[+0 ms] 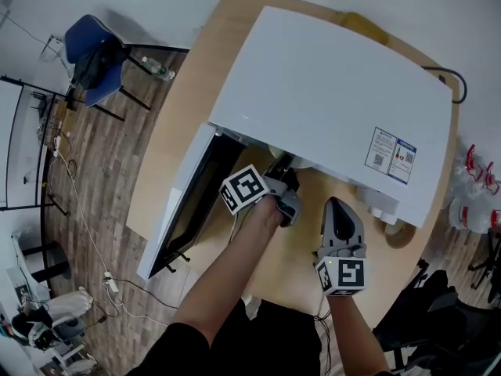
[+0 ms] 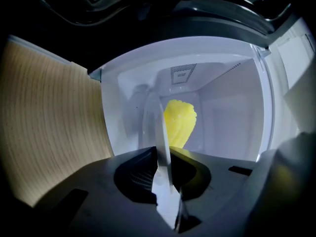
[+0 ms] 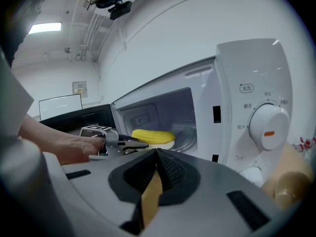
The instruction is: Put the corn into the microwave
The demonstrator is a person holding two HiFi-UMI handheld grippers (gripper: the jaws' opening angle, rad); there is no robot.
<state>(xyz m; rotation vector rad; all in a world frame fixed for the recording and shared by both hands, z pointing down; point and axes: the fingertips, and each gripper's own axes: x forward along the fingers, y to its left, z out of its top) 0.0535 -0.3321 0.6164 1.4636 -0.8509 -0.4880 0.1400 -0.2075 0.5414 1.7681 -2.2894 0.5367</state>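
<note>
progress looks late: the corn (image 3: 153, 136) lies on its side on a pale plate (image 3: 159, 146) that sits within the open cavity of the microwave (image 1: 329, 92), so the main move seems nearly done. the left gripper (image 3: 140, 144) reaches into the mouth from 9 o'clock of the corn in the right gripper view. it is rolled onto its side and its jaws are clamped on the plate's near rim. the corn itself is not pinched, it only rides on the plate. whether the plate rests on the cavity floor or hangs just above it i cannot tell. the right gripper (image 1: 342, 208) is outside, at 5 o'clock of the left one in the head view, in front of the control panel, with its jaws together and nothing in them. left to do, as i judge it: set the plate down if it is not down, let go of the rim, draw the left gripper out, and probably close the door (image 1: 192, 202), which stands wide at 8 o'clock of the microwave. count: one corn, one plate, one microwave with one door and one dial (image 3: 269, 125) in view, one table (image 1: 176, 124) of pale wood under it, two grippers.
</note>
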